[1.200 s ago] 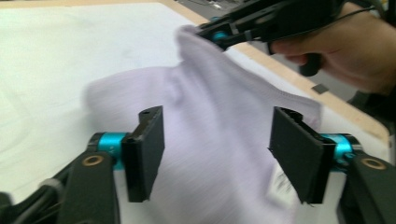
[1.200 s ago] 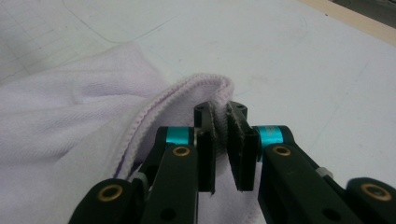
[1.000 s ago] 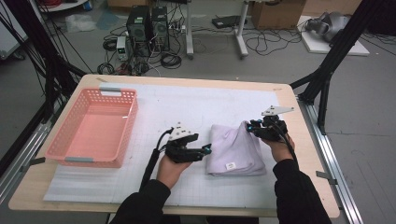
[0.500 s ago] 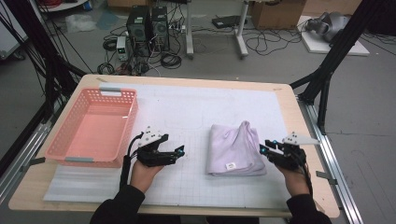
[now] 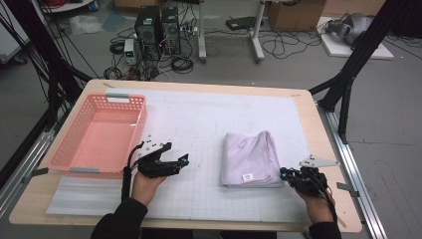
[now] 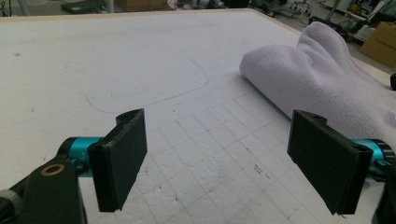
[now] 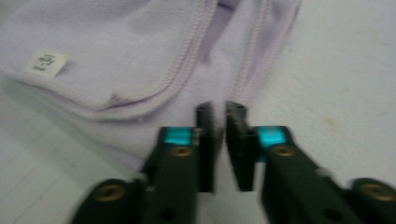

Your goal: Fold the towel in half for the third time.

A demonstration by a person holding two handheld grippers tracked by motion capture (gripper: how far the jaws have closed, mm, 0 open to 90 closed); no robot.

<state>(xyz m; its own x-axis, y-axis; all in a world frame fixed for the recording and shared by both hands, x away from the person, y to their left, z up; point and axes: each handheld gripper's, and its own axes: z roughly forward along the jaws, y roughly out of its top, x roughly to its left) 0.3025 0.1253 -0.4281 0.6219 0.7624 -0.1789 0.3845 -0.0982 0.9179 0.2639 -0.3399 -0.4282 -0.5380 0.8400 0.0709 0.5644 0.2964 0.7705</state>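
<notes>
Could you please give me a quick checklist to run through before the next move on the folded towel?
1. Towel folded flat on the mat: ok.
2. Right tongs at the towel's near corner, jaws nearly closed, having just been closing: ok.
3. Fabric caught between the right jaws: cannot tell.
4. Left tongs open wide, nothing between them: ok.
5. Left tongs touching the towel: not ok, they stand apart over the mat.
6. Pink basket without contents: ok.

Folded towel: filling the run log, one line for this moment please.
towel: folded on mat | left gripper: open, empty | right gripper: jaws closing at towel corner | basket: empty
</notes>
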